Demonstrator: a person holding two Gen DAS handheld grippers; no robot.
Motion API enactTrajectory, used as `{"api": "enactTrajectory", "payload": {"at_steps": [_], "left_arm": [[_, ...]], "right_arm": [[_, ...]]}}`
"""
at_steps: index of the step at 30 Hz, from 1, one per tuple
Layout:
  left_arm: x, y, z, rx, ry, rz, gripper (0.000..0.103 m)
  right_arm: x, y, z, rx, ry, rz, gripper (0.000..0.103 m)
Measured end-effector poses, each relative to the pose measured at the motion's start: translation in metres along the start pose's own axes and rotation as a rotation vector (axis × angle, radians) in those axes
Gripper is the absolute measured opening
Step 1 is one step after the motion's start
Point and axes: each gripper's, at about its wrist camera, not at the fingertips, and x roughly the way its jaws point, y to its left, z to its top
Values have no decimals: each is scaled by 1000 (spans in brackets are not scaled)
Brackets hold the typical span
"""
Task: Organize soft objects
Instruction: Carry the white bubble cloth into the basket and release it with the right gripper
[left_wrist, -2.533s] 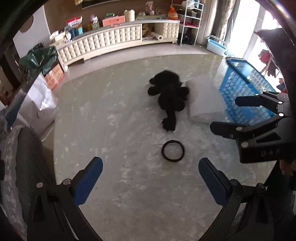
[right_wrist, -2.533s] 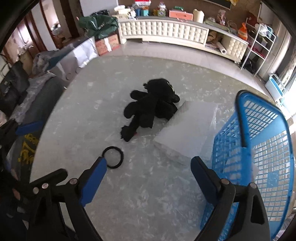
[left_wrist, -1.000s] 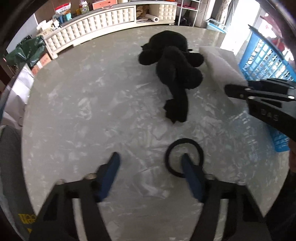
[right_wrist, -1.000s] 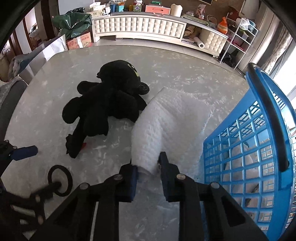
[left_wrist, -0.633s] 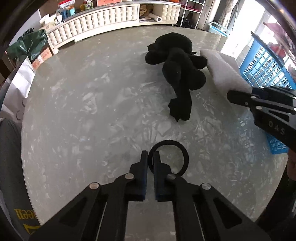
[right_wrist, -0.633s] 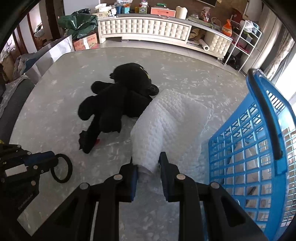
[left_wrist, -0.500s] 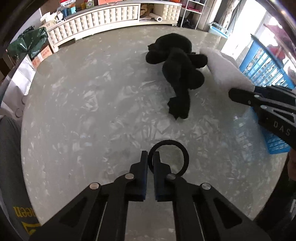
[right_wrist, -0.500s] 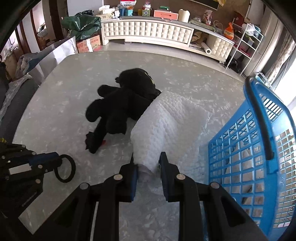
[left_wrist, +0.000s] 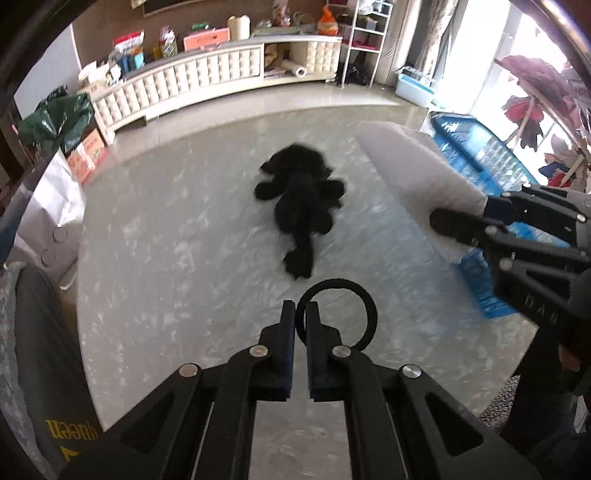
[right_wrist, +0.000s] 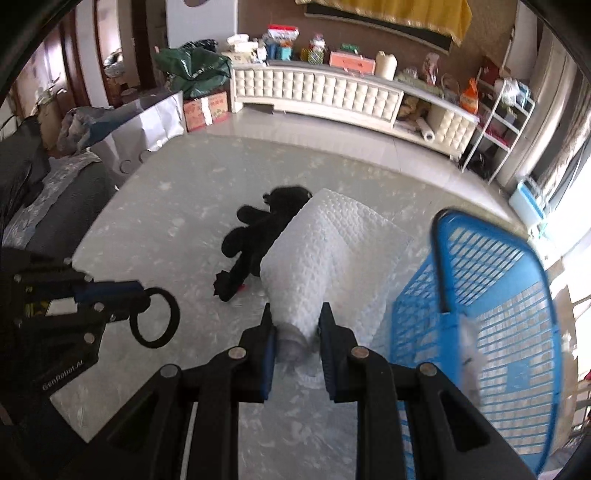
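Note:
My left gripper (left_wrist: 300, 314) is shut on a black hair tie ring (left_wrist: 354, 295) and holds it above the marble table (left_wrist: 166, 240); the ring also shows in the right wrist view (right_wrist: 155, 317). My right gripper (right_wrist: 295, 314) is shut on a white quilted cloth (right_wrist: 325, 251) and holds it up in the air next to the blue basket (right_wrist: 480, 314). The cloth (left_wrist: 413, 177) and basket (left_wrist: 476, 155) show at the right of the left wrist view. A black plush toy (left_wrist: 303, 199) lies on the table, also in the right wrist view (right_wrist: 258, 236).
A long white tufted cabinet (right_wrist: 332, 96) with clutter runs along the far wall. A white wire shelf (right_wrist: 498, 110) stands at the right. A green bag and boxes (right_wrist: 195, 74) sit at the far left. A dark sofa (right_wrist: 44, 192) borders the table's left.
Both grippers have risen from the table. The hair tie, taken hold of a second ago, is lifted off the surface. The white cloth is raised higher beside the basket.

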Motion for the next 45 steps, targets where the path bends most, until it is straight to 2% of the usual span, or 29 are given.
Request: {"api": "enactTrajectory", "payload": {"at_steps": [6,16,21,33,43,45], "left_arm": [[-26,-31,11,32,-45,-8,4],[-42,-63,22,57,-71,-12,4],[-40,-77,28,73,-70,-21,4],[-30,-109,48,119,-82,-55,4],[-18,-112,59,128,-74,-75,4],[-17,-111,61,126,-75,-76,4]], "right_arm": [[-36,-7,-6,-47,-51,9,20],[-86,-42,-14,-22,-130,7,20],[-101,-67,-20,-38,-193,-102,20],[-57,-116,-36,54,-79,-122,20],[10,-124,-38,65,81,-84,20],[22,-124,-37,75,117,-55,20]]}}
